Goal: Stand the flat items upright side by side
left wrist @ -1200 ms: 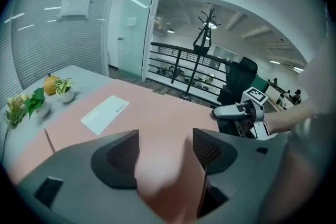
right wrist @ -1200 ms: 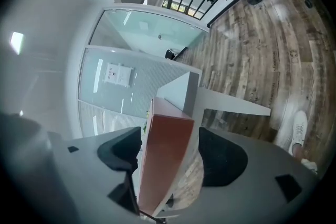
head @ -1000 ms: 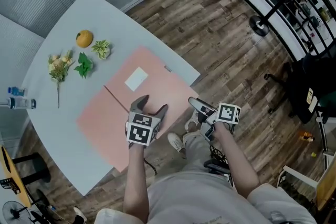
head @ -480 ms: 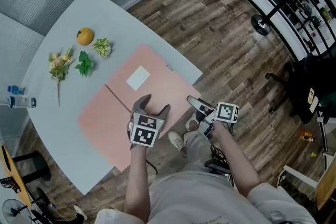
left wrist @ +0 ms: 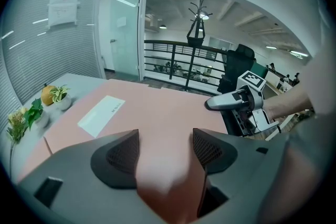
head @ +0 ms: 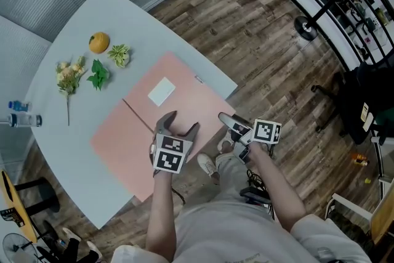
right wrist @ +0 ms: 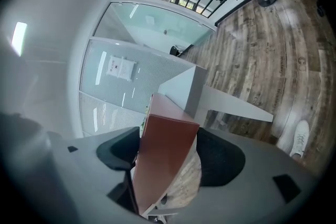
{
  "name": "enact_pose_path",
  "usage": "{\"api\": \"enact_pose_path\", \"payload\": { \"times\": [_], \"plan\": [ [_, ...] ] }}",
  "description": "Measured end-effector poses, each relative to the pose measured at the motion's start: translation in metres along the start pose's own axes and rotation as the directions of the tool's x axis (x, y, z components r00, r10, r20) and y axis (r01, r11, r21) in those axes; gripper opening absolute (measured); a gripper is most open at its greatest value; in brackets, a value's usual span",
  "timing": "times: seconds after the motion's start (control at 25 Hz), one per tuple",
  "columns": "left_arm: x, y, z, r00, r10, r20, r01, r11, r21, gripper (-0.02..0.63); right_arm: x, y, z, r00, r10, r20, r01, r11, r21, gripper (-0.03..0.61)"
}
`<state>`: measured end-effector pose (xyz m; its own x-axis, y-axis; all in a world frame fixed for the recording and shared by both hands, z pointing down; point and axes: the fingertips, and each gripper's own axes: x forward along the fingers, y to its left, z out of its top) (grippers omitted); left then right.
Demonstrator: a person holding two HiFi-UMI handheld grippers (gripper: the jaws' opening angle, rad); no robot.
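Two pink flat sheets lie side by side on the pale table, with a white card on the farther one. My left gripper hovers over their near edge, its jaws wide apart and the pink surface running between them. Off the table's near edge, my right gripper is at the sheet's right corner. In the right gripper view a reddish-brown shaded face of the sheet fills the gap between the spread jaws. No pad visibly presses on it.
An orange, a small potted plant, green leaves and a flower sprig lie at the table's far left. A bottle lies near its left edge. Wooden floor and a black railing are to the right.
Both grippers have barely shifted. The left one sits slightly lower in the view than a second ago.
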<state>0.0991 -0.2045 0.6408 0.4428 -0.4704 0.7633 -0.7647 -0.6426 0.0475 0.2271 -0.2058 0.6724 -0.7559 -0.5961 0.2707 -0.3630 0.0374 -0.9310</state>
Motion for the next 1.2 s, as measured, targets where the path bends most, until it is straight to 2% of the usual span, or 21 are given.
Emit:
{"api": "enact_pose_path", "payload": {
  "times": [0.64,1.2],
  "plan": [
    [-0.002,0.0,0.001,1.0,-0.001,0.021,0.001,1.0,-0.008,0.305,-0.002,0.004,0.001,1.0,-0.012,0.006,0.012,1.0,0.023,0.339],
    [-0.01,0.0,0.004,0.999,-0.021,0.045,0.022,0.999,-0.036,0.305,-0.008,0.023,0.004,0.999,-0.038,0.008,0.038,0.998,-0.045,0.333]
  ]
}}
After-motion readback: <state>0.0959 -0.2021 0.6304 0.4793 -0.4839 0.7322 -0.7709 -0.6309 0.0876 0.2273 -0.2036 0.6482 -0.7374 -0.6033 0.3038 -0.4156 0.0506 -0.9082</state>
